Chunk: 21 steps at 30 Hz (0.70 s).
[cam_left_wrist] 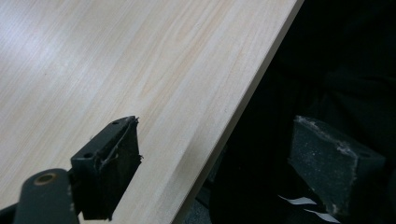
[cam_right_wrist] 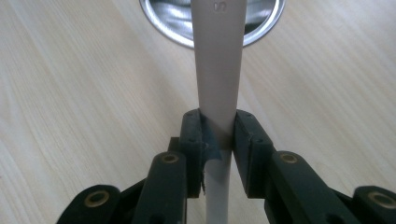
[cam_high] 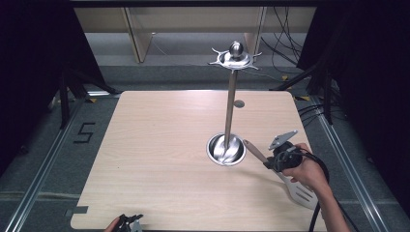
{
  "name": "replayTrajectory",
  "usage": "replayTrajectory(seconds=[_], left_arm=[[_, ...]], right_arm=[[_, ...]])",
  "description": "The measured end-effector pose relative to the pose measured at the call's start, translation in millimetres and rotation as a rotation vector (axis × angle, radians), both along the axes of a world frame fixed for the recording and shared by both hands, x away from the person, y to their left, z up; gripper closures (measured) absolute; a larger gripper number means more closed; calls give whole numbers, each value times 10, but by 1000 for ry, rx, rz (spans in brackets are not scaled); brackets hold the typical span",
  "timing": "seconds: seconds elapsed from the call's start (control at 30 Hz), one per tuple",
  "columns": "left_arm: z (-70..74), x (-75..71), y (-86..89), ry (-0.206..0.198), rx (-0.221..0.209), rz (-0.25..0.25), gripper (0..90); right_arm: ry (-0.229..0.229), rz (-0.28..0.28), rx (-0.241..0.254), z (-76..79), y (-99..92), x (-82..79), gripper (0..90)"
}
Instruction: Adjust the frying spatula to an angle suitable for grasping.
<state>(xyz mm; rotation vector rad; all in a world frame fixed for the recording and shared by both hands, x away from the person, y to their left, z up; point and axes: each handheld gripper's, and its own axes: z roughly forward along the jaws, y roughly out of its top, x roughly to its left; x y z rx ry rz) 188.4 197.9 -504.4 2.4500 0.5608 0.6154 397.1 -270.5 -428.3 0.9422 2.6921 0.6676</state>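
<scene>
A: So what's the right tool (cam_right_wrist: pixel 218 135) doing here?

B: It's clamped tight on the handle of a pale slotted spatula (cam_high: pixel 300 190), both jaws pressing the handle from either side. The spatula sits at the right side of the wooden worktop (cam_high: pixel 159 159), its slotted blade near the front right edge by the person's hand (cam_high: pixel 309 171), and its handle tip points at the round steel base (cam_high: pixel 226 150) of an utensil stand (cam_high: pixel 231 96).

A: And the left tool (cam_left_wrist: pixel 219 163)?

B: Jaws spread wide with nothing between them, hanging over the worktop's edge. From above it's down at the front left edge, well apart from the stand.
</scene>
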Motion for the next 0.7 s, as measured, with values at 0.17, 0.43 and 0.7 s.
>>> replayTrajectory(seconds=[0.17,0.43,0.7], left_arm=[[-1,-1,2,0,0,2,155],[-5,2,-4,-14,6,7,155],[1,1,2,-2,-2,3,155]], right_arm=[[-41,-23,92,121,-100,-57,751],[-142,11,188,313,-226,-144,751],[-175,-28,287,500,-350,-239,752]])
